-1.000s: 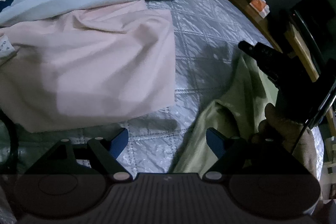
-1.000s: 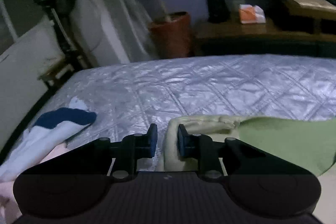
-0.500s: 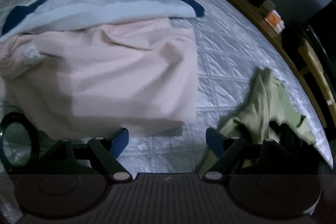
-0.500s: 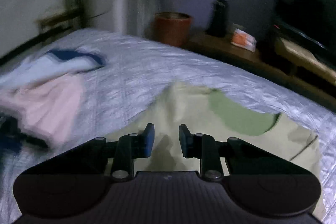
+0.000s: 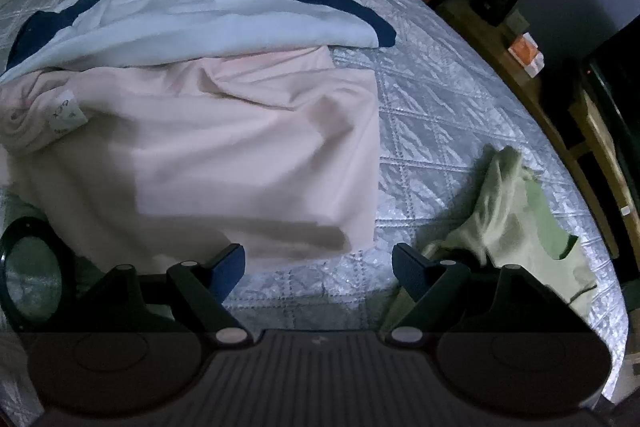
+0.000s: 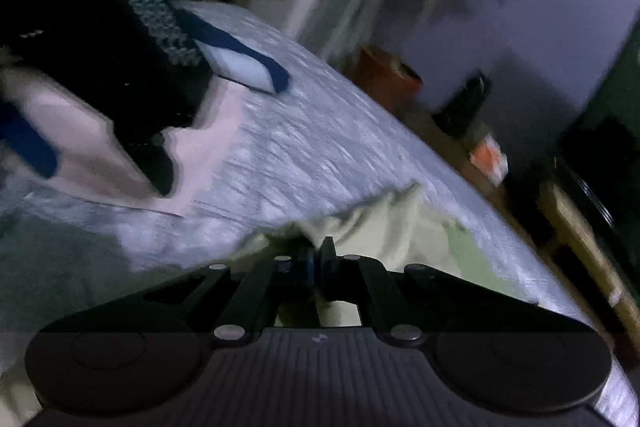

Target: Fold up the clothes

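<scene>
We are looking across the quilted bed from left to right. At the far left, the white and navy garment is lying crumpled, its lower edge overlapping the pink garment, which is spreading over the middle of the bed. Our left gripper is hovering just in front of the pink garment's near edge, its jaws standing wide apart and holding nothing. Further right, the green shirt is lying bunched near the bed's right edge, well apart from the pink one.

In the blurred, tilted right wrist view, our right gripper is pressing its fingers together on a fold of the green shirt, with the cloth gathering just ahead of the tips. Beyond the bed, a terracotta plant pot is standing on the floor, with a wooden shelf running along the right.
</scene>
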Action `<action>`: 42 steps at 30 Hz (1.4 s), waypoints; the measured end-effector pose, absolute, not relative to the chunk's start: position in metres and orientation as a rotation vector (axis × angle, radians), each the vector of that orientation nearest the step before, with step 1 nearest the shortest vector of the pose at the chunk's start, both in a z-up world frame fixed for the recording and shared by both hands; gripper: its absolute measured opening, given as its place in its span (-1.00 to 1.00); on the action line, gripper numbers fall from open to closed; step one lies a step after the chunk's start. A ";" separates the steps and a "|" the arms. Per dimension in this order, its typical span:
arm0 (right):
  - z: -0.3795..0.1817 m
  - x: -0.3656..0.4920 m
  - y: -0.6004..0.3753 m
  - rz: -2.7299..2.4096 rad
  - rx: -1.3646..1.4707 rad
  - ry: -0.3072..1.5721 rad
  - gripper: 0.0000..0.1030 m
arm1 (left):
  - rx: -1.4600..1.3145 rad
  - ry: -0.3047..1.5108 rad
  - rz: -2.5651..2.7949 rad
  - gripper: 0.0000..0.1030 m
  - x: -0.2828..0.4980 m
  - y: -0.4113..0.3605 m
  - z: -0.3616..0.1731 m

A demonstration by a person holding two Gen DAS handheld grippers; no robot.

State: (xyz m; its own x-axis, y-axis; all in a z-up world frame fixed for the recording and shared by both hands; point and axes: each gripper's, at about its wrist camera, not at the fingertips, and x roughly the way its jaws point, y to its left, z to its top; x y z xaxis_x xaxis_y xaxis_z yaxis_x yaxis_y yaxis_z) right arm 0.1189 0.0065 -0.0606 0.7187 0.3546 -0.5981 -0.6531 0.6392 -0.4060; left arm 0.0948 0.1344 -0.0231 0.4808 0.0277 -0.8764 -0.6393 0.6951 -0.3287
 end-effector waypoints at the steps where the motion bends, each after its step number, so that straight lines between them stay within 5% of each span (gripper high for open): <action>1: -0.062 0.115 0.008 0.622 -0.666 0.491 -0.94 | -0.709 0.993 0.456 0.51 0.095 0.135 -0.023; 4: -0.069 0.102 0.012 0.673 -0.738 0.464 -0.91 | -0.715 0.986 0.464 0.51 0.094 0.138 -0.022; 8: -0.066 0.096 0.009 0.722 -0.742 0.488 -0.64 | -0.700 1.018 0.417 0.54 0.100 0.135 -0.027; 10: -0.043 0.107 -0.010 0.758 -0.507 0.549 0.26 | -0.696 1.021 0.410 0.54 0.101 0.134 -0.027; 11: -0.034 0.112 -0.022 0.736 -0.408 0.549 0.32 | -0.693 1.024 0.400 0.54 0.103 0.134 -0.028; 14: -0.021 0.136 -0.060 0.592 -0.151 0.618 0.21 | -0.676 1.028 0.374 0.54 0.108 0.132 -0.028; 16: -0.026 0.149 -0.080 0.511 -0.056 0.680 -0.41 | -0.655 1.024 0.372 0.54 0.110 0.129 -0.028; 19: -0.049 0.159 -0.099 0.425 -0.034 0.766 -0.68 | -0.632 1.023 0.353 0.53 0.114 0.124 -0.029; 24: -0.037 0.133 -0.083 0.477 -0.243 0.789 -0.55 | -0.515 1.006 0.299 0.53 0.125 0.103 -0.027; 28: -0.028 0.107 -0.102 0.428 -0.151 0.728 0.03 | -0.433 1.004 0.250 0.54 0.131 0.084 -0.028; 42: -0.040 0.088 -0.173 0.206 -0.198 0.776 -0.02 | -0.260 1.003 0.220 0.61 0.144 0.043 -0.042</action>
State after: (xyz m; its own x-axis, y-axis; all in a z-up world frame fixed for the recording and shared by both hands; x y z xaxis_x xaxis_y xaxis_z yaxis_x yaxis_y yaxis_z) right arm 0.0885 -0.1735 -0.0401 0.6957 0.1111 -0.7096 -0.2561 0.9614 -0.1006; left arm 0.1442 0.0426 -0.0418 0.5203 0.0619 -0.8517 -0.2996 0.9472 -0.1142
